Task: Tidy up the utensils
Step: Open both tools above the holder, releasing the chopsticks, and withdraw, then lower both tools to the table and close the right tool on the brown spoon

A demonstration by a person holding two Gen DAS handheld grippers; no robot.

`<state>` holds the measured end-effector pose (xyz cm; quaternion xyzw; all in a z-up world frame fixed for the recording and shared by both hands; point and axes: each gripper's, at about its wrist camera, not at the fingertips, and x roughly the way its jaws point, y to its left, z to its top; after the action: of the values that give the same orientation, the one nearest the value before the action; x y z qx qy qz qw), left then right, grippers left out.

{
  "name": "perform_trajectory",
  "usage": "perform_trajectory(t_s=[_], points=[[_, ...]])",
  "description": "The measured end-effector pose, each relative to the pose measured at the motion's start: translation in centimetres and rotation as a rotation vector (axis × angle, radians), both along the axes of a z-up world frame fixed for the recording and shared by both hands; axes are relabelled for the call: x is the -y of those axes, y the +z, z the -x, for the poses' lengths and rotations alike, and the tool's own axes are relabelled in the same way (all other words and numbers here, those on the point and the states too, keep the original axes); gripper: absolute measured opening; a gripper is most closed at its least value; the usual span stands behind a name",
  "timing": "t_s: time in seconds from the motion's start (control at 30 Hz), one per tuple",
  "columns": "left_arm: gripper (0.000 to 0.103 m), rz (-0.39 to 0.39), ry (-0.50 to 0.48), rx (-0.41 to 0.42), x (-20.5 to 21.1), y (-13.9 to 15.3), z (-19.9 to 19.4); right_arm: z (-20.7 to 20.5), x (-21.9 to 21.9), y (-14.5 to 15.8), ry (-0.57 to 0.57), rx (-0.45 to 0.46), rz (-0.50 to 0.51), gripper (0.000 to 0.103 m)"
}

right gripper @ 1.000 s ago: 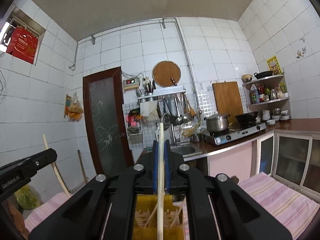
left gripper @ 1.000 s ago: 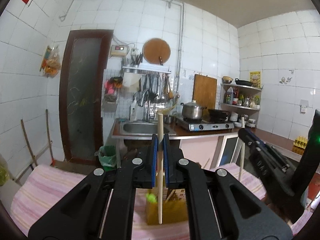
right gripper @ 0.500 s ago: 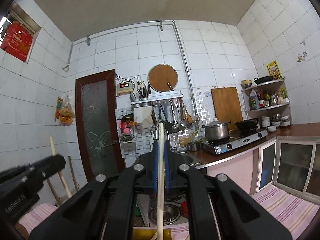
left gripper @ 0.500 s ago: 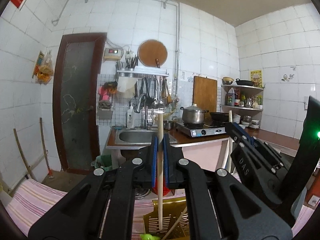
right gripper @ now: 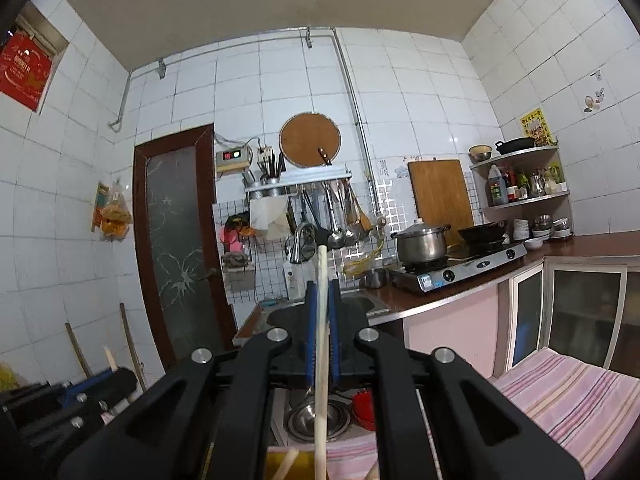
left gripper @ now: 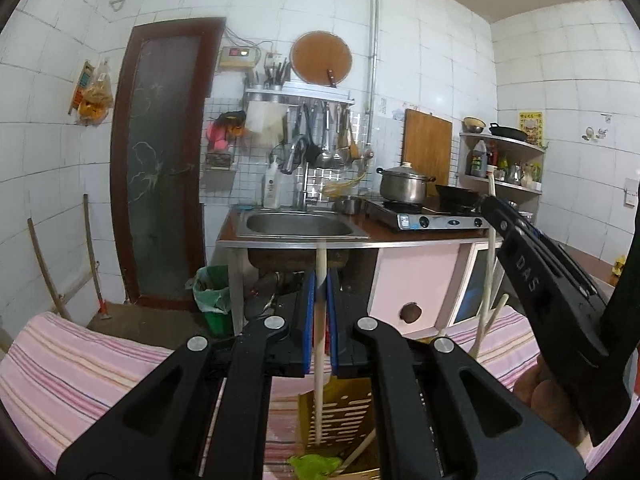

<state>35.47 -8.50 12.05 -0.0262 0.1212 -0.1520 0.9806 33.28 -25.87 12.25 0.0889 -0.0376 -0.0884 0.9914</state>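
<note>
Chopsticks: 1 (left gripper: 319, 360) gripped in left tongs (left gripper: 319, 320), 1 (right gripper: 321, 340) in right tongs (right gripper: 321, 336), both above the yellow holder (left gripper: 340, 412), not yet dropped in.

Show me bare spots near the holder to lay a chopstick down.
Free: the cloth left of the holder, and, in the right wrist view, the cloth on the right tongs' right. Crowded: the holder, with a leaning stick and a green item, and the space right of it, where the right tongs hang.
</note>
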Motion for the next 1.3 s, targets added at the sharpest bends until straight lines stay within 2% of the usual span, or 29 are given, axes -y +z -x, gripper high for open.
perform_trajectory(t_s=[0.07,0.13,0.2,0.27,0.4,0.53,0.57,0.6,0.67,0.73,0.8,0.97,1.07,1.3], points=[[0.017,0.004,-0.001,-0.024,-0.4,0.0,-0.1,0.0,0.0,-0.5,0.008,-0.016,0.006,0.006],[0.066,0.021,0.008,-0.023,-0.9,0.4,0.3,0.1,-0.2,-0.8,0.014,-0.032,0.019,0.006],[0.087,0.044,0.026,0.012,-1.8,1.2,1.7,0.3,-0.3,-1.2,0.025,-0.054,0.033,0.007],[0.097,0.033,0.048,0.03,-2.1,1.9,2.7,0.7,-0.3,-1.5,0.017,-0.076,0.049,0.008],[0.098,-0.044,0.086,0.015,-2.5,3.0,4.4,0.9,0.0,-1.8,0.028,-0.144,0.033,0.009],[0.098,-0.019,0.134,-0.019,-4.6,3.1,6.3,1.4,0.1,-1.7,0.035,-0.23,0.05,0.009],[0.098,-0.016,0.144,-0.028,-5.2,3.0,6.6,1.7,0.1,-1.6,0.034,-0.237,0.053,0.018],[0.098,-0.015,0.154,-0.039,-5.8,2.9,7.0,2.4,0.3,-1.4,0.03,-0.236,0.053,0.045],[0.098,-0.009,0.176,-0.067,-7.1,2.5,7.8,4.0,0.5,-0.9,0.008,-0.211,0.054,0.072],[0.098,-0.004,0.199,-0.088,-8.4,2.0,8.5,5.6,0.8,-0.3,-0.016,-0.213,0.074,0.073],[0.098,-0.007,0.218,-0.105,-9.3,1.5,9.1,6.6,1.1,0.0,-0.021,-0.243,0.078,0.085],[0.098,-0.019,0.235,-0.155,-11.1,-0.3,10.9,10.4,1.9,-0.2,-0.027,-0.306,0.064,0.094],[0.098,-0.038,0.232,-0.197,-11.6,-1.7,11.7,11.9,1.9,-1.1,-0.007,-0.349,0.06,0.095],[0.098,-0.016,0.226,-0.298,-13.0,-6.1,13.5,14.9,0.0,-4.8,0.029,-0.468,0.086,0.095]])
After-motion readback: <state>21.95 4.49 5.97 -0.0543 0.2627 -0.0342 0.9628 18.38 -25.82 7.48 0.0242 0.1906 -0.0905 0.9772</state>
